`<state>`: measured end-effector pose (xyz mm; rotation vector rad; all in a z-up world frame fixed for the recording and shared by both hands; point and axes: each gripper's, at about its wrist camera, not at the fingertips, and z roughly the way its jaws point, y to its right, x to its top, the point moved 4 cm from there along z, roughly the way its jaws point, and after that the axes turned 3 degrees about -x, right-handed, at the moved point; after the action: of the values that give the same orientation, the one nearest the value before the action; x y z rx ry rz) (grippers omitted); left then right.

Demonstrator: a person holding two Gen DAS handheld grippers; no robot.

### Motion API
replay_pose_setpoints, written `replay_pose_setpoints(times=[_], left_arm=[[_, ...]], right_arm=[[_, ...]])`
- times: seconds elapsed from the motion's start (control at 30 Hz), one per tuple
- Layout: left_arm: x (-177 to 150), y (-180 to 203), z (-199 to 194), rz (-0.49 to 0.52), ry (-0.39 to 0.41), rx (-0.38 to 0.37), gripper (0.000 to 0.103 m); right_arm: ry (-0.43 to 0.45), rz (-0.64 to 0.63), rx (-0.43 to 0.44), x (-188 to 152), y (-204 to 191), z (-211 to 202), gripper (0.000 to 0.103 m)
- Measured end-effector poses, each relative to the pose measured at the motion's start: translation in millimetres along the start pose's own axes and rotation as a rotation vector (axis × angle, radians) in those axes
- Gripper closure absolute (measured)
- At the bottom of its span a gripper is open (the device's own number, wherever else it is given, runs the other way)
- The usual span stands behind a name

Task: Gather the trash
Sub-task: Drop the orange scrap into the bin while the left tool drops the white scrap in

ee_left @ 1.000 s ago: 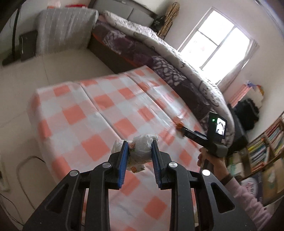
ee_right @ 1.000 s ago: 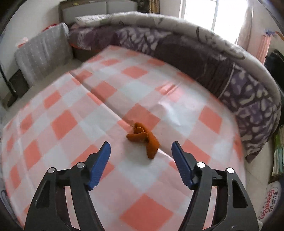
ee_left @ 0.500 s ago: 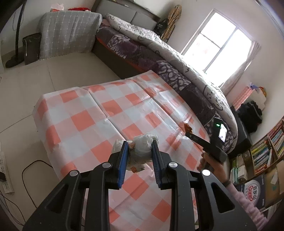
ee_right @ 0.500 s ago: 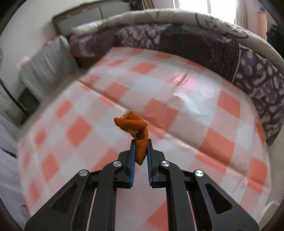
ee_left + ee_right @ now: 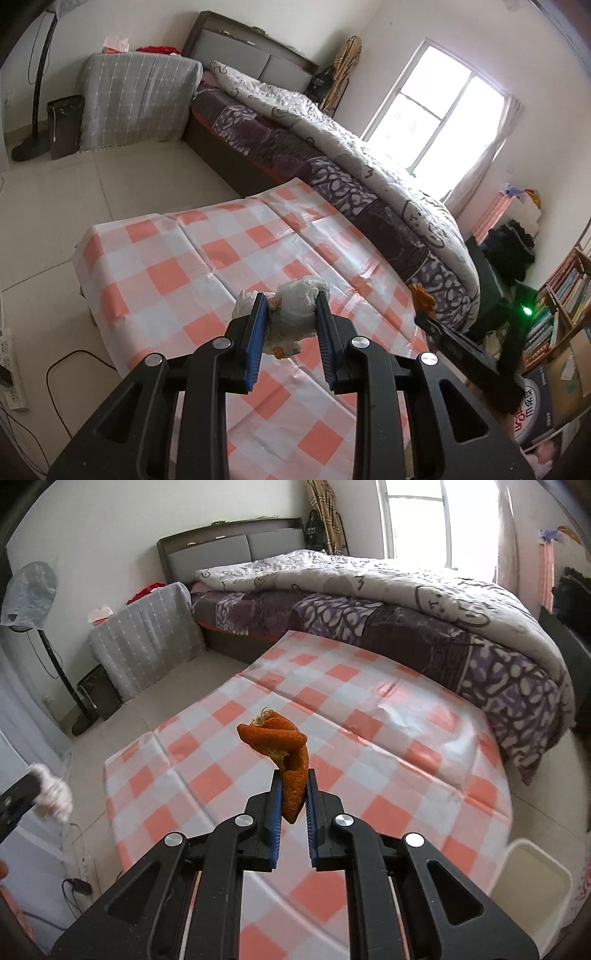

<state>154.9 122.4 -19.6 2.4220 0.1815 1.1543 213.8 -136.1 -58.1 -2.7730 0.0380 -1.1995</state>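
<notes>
Both hand-held tools are up in the air over a low table draped in an orange-and-white checked cloth [image 5: 221, 258], which stands just beside the near side of a bed [image 5: 388, 602] with a purple patterned sheet and a grey-white quilt. The left gripper [image 5: 291, 314] is clamped on a crumpled white wad of tissue [image 5: 295, 314] with a few orange stains; the wad bulges out above and to the left of the blue pads and hangs clear of the cloth. The right gripper [image 5: 293, 794] has its jaws pinched tight on a curled piece of orange peel [image 5: 284, 753], holding it by its lower end so the rest twists up and to the left above the fingertips, well off the table. In the left camera's view the right gripper [image 5: 424, 319] shows at the right edge with the peel [image 5: 423, 297] at its tip, over the table's right-hand side. A white bin [image 5: 532, 882] sits on the floor at the near right corner of the table. Far left, a covered grey piece of furniture [image 5: 136, 103] stands by the headboard, next to a floor fan stand [image 5: 37, 99].
</notes>
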Motion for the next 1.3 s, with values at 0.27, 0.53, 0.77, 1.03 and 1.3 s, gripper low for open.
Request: replay_pose_setpoints(times=[0.27,0.53,0.77,1.03,1.3], left_arm=[[-15.7,16.3,1.2,0.004,-0.006,-0.008,0.076],[-33.0,48.0,13.5,0.085,-0.031,-0.013,0.076],[-42.1,81.6,24.4,0.126,-0.043,-0.049,0.076],[-60.9,125.9,40.3,0.194,-0.085,-0.105,0.076],[-88.4,168.3,60.0,0.255,-0.151,-0.166,0.076]], right_arm=[[-0.007,0.042,-0.038,-31.2,23.5,-41.9,0.092],[-0.038,0.166,-0.081,-61.4,73.8,-49.5,0.092],[-0.01,0.232,-0.137,-68.4,112.9,-70.7,0.092],[-0.086,0.375,-0.177,-88.7,163.2,-76.6,0.092],[-0.14,0.516,-0.247,-109.4,211.0,-86.9,0.059]])
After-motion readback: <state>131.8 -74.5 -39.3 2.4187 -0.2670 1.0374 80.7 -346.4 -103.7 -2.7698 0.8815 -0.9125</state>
